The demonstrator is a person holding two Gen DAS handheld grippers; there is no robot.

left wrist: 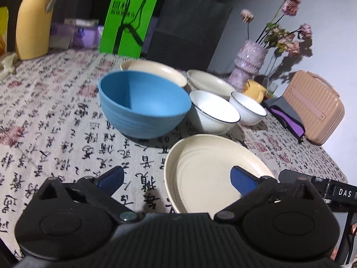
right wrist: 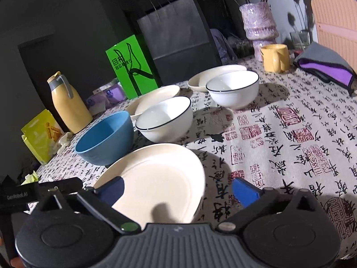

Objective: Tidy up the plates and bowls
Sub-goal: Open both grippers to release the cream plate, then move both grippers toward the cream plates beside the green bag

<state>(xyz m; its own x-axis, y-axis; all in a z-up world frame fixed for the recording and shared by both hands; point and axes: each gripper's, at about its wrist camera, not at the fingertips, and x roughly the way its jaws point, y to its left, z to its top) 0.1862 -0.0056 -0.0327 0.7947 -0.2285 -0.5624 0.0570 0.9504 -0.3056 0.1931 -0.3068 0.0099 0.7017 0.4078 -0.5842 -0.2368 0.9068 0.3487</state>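
A cream plate [left wrist: 207,169] [right wrist: 160,178] lies nearest on the patterned tablecloth. Behind it stand a blue bowl [left wrist: 142,105] [right wrist: 104,138] and two white bowls with dark rims [left wrist: 212,111] [left wrist: 247,108] [right wrist: 165,118] [right wrist: 232,89]. Two more cream plates [left wrist: 156,71] [left wrist: 209,82] [right wrist: 154,96] [right wrist: 212,76] lie further back. My left gripper [left wrist: 178,178] is open and empty, its right finger over the near plate. My right gripper [right wrist: 178,189] is open and empty, its left finger over the same plate.
At the back stand a yellow jug [left wrist: 33,22] [right wrist: 69,102], a green sign [left wrist: 129,22] [right wrist: 131,67], a grey bag [right wrist: 176,29], a purple vase with flowers [left wrist: 247,64] [right wrist: 260,20], a yellow mug [right wrist: 275,58], a purple-grey cloth [right wrist: 325,67] and a pink case [left wrist: 312,107].
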